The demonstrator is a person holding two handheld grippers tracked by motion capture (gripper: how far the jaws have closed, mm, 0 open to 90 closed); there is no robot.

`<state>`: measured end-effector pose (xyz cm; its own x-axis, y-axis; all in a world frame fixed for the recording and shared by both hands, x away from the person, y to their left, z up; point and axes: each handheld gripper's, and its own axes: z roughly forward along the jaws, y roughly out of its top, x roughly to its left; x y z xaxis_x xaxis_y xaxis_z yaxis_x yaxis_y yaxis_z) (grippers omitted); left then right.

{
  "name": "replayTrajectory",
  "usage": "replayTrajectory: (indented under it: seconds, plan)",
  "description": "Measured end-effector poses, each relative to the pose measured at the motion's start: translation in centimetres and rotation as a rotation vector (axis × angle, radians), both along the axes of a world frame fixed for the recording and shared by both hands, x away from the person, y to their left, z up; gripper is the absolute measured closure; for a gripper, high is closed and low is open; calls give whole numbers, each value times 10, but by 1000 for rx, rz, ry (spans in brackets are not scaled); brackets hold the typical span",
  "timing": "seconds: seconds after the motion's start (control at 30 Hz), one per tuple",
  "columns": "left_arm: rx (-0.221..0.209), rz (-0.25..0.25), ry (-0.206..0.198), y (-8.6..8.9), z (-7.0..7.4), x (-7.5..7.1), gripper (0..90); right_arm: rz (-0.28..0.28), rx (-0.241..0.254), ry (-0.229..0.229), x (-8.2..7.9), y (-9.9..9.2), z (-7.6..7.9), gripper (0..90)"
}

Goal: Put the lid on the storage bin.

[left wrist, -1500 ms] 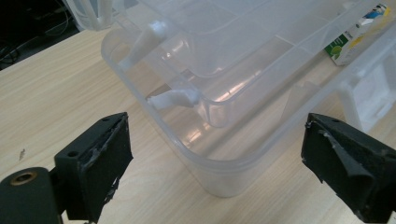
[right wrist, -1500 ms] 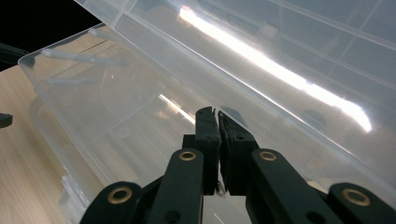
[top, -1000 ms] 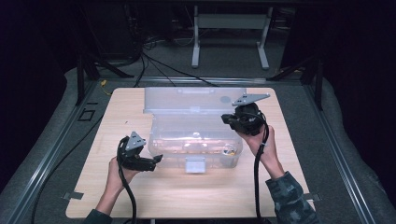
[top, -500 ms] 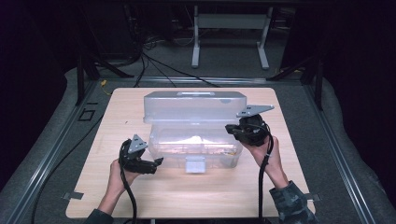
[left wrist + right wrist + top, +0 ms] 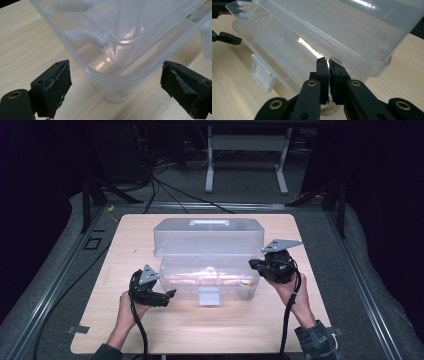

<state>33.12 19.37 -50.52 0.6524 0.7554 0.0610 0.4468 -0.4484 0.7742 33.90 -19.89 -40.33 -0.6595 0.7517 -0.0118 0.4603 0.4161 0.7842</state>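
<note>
Translucent plastic makes up the storage box (image 5: 207,270) that sits mid-worktop (image 5: 125,245), its hinged lid (image 5: 207,237) partly raised and leaning back toward the far edge. The box lies between the 2 claws.

Compared with a second ago, the right claw (image 5: 256,264) has come down and inward: it was higher, beside the lid, and is now level with the gap between lid and box body at that end. In the right gripper view its 2 jaws stand pressed together with nothing between them, their tips just under the lid's rim (image 5: 352,53). I cannot tell whether they touch the plastic. The lid also looks a little lower than before.

The left claw (image 5: 167,296) has hardly shifted. Its jaws are spread wide, and in the left gripper view the near corner of the box (image 5: 112,85) sits just ahead of them and between them, untouched. The white front latch (image 5: 208,296) hangs free beyond that claw, toward the other one.

My reading is that the right claw is guiding the lid's end while the left waits to steady the body. Whether the lid is going down or being propped further open, these frames do not settle.
</note>
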Motion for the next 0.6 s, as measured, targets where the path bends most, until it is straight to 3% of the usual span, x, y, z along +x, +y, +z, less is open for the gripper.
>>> replayTrajectory:
  seconds: [0.27, 0.6]
  plan:
    - [0, 4, -1, 1, -1, 0, 94, -22, 30, 8, -10, -11, -11, 867]
    - [0, 8, 2, 1, -3, 0, 92, -36, -11, 16, -17, -13, -24, 866]
